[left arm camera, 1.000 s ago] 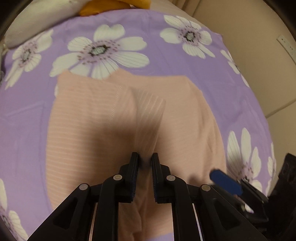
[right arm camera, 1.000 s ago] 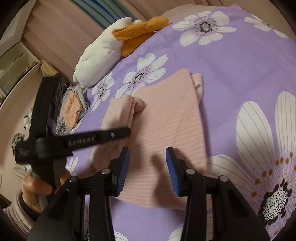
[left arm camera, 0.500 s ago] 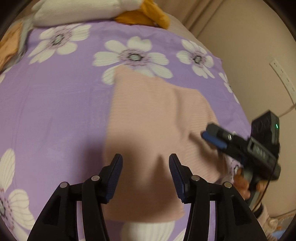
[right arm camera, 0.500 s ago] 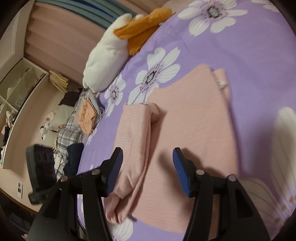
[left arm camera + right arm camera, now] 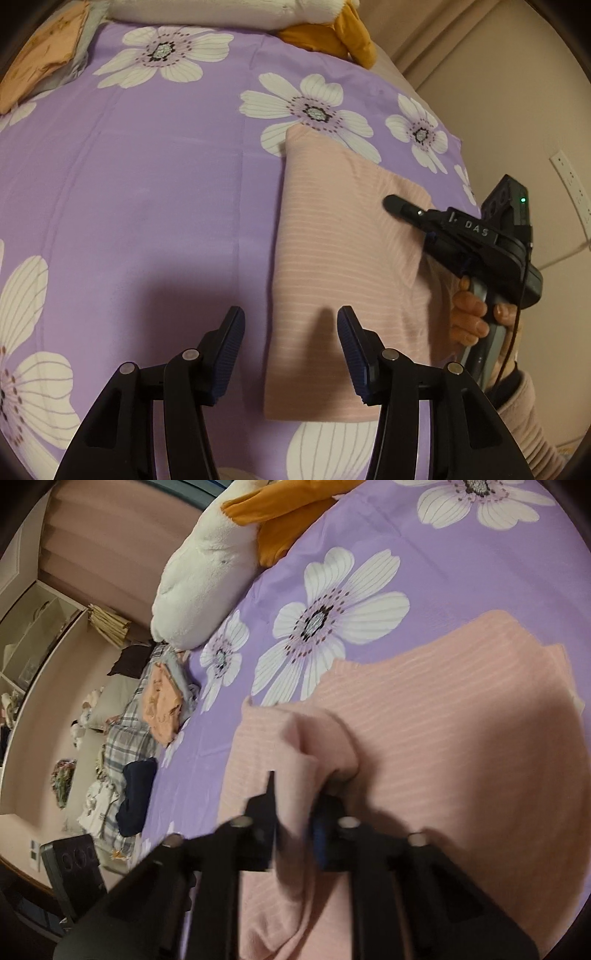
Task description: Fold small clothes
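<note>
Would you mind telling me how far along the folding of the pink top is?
Partly done: the pink top lies flat on the floral sheet with one side folded in. In hand: the right gripper has just closed on the sleeve fold; the left gripper hangs open. Left: the remaining folds.

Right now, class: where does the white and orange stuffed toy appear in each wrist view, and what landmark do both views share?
Left wrist: stuffed toy lies along the top edge, centre to right.
Right wrist: stuffed toy sits upper left, beside the purple sheet.
Shared landmark: the pink top on that sheet.
</note>
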`<state>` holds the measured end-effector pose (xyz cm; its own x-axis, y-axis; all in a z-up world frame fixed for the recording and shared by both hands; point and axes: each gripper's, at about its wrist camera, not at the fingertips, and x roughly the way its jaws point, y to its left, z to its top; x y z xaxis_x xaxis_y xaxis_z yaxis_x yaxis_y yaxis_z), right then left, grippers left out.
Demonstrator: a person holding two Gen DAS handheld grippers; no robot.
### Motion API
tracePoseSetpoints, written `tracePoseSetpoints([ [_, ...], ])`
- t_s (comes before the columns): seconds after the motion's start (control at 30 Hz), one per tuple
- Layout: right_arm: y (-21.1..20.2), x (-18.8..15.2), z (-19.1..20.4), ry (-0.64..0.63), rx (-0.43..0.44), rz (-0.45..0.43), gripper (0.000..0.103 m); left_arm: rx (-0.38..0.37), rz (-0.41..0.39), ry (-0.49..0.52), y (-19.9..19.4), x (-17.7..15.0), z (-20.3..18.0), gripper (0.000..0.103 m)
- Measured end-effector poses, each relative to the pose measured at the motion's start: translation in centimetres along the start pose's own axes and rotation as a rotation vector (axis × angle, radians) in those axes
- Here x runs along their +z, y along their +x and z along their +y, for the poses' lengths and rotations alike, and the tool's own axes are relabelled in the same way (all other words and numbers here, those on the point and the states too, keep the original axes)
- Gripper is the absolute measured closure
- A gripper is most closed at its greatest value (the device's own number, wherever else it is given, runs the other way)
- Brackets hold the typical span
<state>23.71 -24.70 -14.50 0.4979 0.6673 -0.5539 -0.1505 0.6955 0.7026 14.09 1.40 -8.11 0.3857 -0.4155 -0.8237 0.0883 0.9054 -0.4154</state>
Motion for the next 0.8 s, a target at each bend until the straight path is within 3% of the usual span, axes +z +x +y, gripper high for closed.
tracePoseSetpoints([
  [0.17, -3.1, 1.7, 2.6, -0.153, -0.053, -0.063, 0.093, -0.010, 0.008, 0.008, 0.2, -0.1, -0.2, 0.053],
  [0.37, -6.9, 4.5, 3.0, -0.226, -0.148, -0.151, 0.093, -0.037, 0.006, 0.066, 0.9, 0.6, -2.7, 0.053],
  [0.57, -7.0, 4.1, -1.6, -0.146, -0.260, -0.112, 0.093, -0.070, 0.001, 0.173, 2.5, 1.5, -7.3, 0.053],
  [0.67, -7.2, 3.6, -3.8, -0.095, -0.265, -0.120, 0.093, -0.075, 0.012, 0.229, 3.6, 1.5, -9.2, 0.053],
  [0.8, -7.3, 3.3, -5.3, -0.055, -0.208, -0.128, 0.093, -0.037, 0.015, 0.282, 5.1, 1.7, -10.3, 0.053],
])
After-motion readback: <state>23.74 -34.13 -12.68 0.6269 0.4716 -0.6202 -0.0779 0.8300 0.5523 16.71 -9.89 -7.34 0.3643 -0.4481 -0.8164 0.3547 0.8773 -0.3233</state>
